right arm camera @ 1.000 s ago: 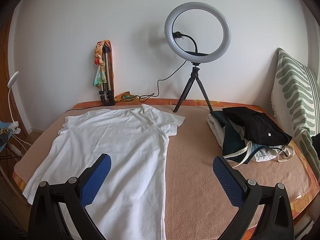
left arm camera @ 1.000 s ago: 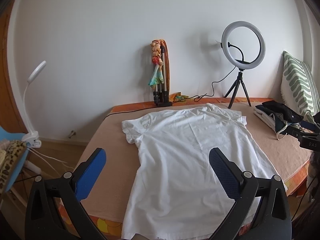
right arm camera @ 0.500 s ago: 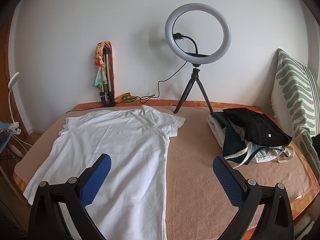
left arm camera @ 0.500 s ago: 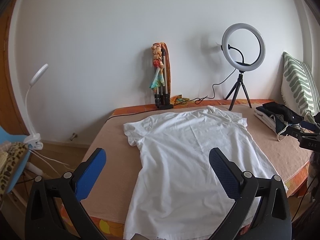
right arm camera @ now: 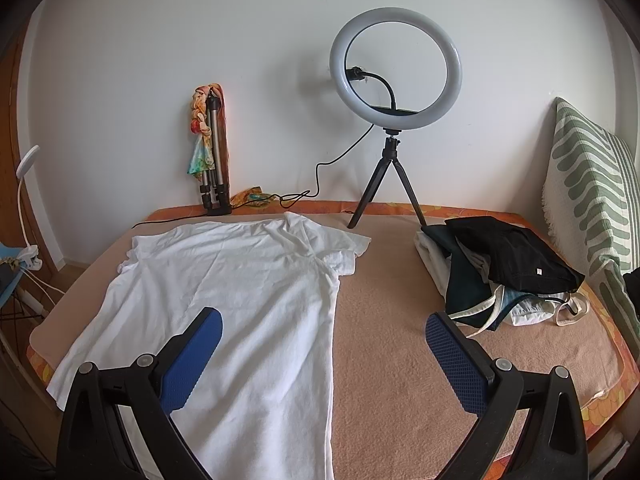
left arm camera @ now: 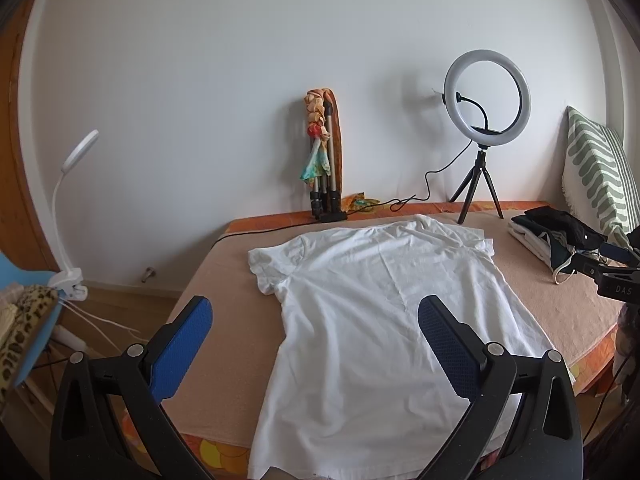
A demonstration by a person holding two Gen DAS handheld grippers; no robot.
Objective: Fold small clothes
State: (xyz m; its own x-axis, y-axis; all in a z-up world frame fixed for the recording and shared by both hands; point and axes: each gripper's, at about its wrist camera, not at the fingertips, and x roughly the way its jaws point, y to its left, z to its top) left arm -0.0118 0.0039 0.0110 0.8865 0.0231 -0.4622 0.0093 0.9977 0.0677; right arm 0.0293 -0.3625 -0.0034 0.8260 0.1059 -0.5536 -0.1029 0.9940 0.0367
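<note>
Left wrist view puts your left gripper (left arm camera: 314, 334) above the near edge of the bed (left arm camera: 224, 280), its blue-padded fingers (left arm camera: 182, 344) spread wide and holding nothing. At the far left of that view a white clip lamp (left arm camera: 70, 216) rises from the edge of a blue chair (left arm camera: 28, 344) draped with leopard-print fabric. Moving right, the white T-shirt (left arm camera: 368, 320) lies flat on the tan bedspread, neck toward the wall and hem hanging just over the near edge; your left sleeve side shows a small curl of fabric. Behind it, against the wall, a folded tripod (left arm camera: 326, 172) stands upright with a colourful scarf wrapped around it. Further right a ring light (left arm camera: 487, 100) sits on its small black tripod at the back of the bed, its cable trailing along the wall. At the right edge a pile of dark and light clothes (left arm camera: 556, 236) rests near a green-and-white striped pillow (left arm camera: 596, 176).

Right wrist view shows your right gripper (right arm camera: 320, 354) with its fingers (right arm camera: 454, 364) also spread wide and empty, hovering over the bed. The left finger sits over the T-shirt's (right arm camera: 240, 300) lower half; the right finger sits over bare bedspread just in front of the clothes pile (right arm camera: 508, 264). The shirt's right sleeve is folded in a little near the shoulder. The ring light (right arm camera: 396, 68) stands between shirt and pile, at the back.
</note>
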